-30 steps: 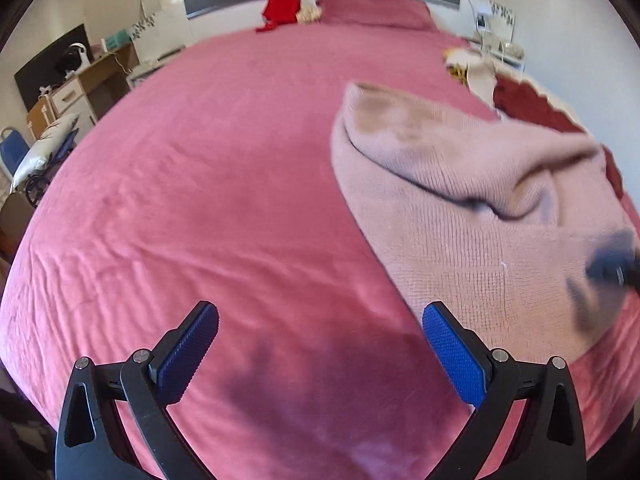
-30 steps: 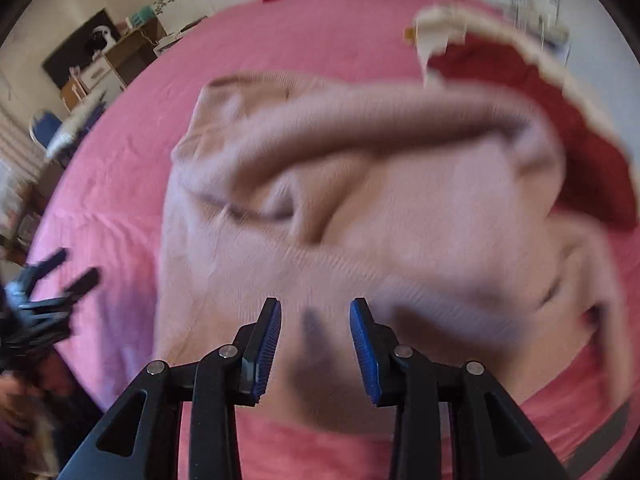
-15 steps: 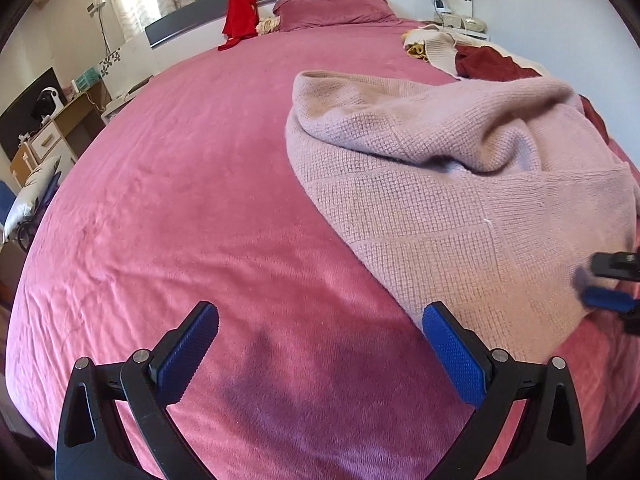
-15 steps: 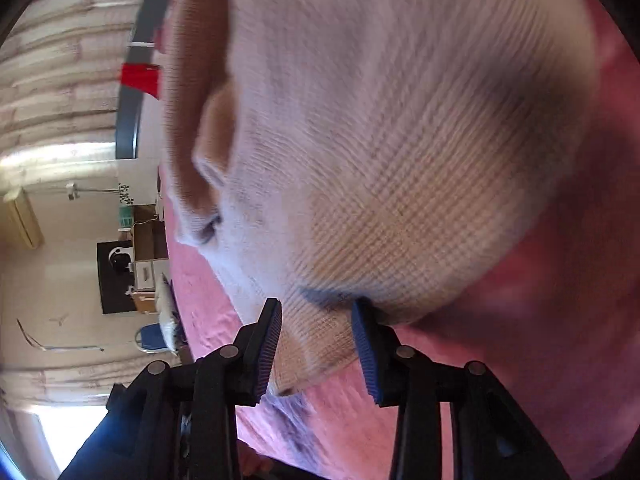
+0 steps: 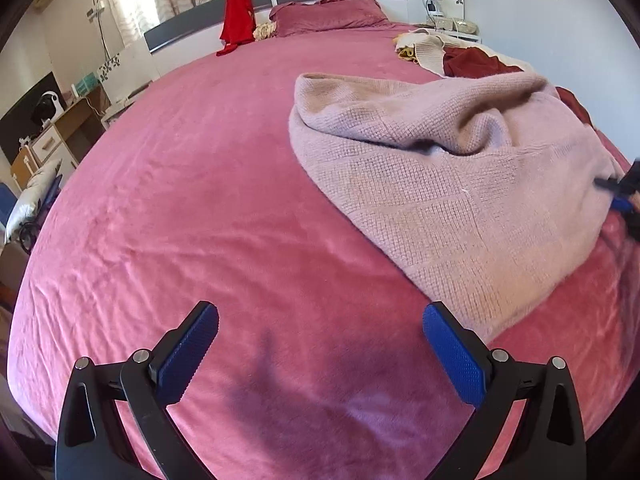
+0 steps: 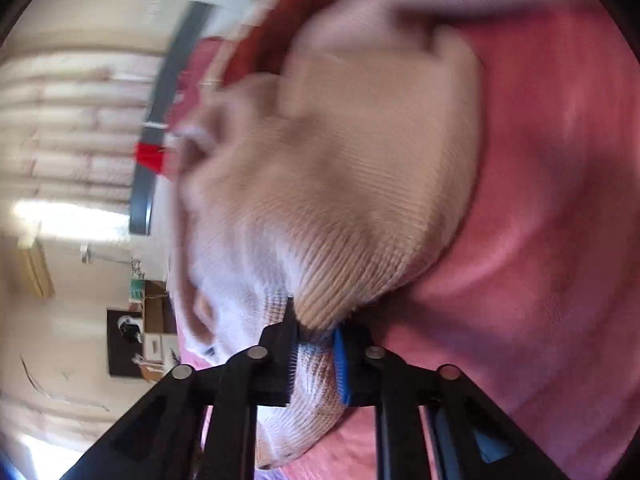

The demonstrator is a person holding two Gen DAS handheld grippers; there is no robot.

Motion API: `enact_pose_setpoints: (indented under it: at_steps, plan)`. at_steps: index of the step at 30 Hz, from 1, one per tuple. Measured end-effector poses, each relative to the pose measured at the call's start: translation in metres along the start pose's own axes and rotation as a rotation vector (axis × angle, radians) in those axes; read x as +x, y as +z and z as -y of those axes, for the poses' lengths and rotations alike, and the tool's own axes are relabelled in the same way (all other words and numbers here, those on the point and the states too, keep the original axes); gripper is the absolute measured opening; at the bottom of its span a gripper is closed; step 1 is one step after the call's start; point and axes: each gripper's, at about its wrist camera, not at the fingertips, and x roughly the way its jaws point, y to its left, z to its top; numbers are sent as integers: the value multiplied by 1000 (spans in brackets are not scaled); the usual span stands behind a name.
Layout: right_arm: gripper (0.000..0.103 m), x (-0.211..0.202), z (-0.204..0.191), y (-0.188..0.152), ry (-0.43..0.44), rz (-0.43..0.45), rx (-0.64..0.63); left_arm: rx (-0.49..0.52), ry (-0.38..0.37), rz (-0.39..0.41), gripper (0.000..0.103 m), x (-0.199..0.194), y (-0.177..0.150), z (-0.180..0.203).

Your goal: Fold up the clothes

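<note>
Left gripper [image 5: 320,352]: jaws spread wide, nothing between the blue pads [image 5: 192,354], pitched steeply down over bare pink bedspread [image 5: 180,200] at 6 o'clock of its view. Pink knit sweater [image 5: 452,184] lies crumpled on the bed from 1 to 4 o'clock, its near hem just beyond the right pad. Right gripper [image 6: 316,354]: rolled sideways so the room appears tilted; jaws have just been closing and are now nearly together, pinching a fold of the sweater's edge [image 6: 320,360] at 6 o'clock. In the left view it meets the sweater at 3 o'clock [image 5: 620,192]. Dark red garment [image 5: 472,62] at 1 o'clock, behind the sweater.
</note>
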Motion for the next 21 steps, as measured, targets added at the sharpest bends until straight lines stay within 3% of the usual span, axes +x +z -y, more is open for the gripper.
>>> enact_pose_setpoints:
  at_steps: [2,6,12,15,17,19,21]
  plan:
    - [12,-15,-35,-4,22,35,-113,-6,2,9,103,-4,-2,-5]
    - [12,-11,-109,-3,186,-12,-194,-25,-4,24,103,-12,-7,-16]
    - [12,76,-288,-75,367,-168,-465,-72,60,35,103,-28,-25,-49]
    - [12,125,-364,-129,423,-303,-603,-103,111,37,103,-33,-35,-74]
    - [17,166,-398,-179,437,-460,-697,-142,141,25,103,-33,-42,-92]
    - [24,206,-412,-231,403,-621,-809,-183,159,13,103,-33,-49,-107]
    - [25,226,-409,-260,318,-687,-874,-224,186,-11,103,-31,-56,-123]
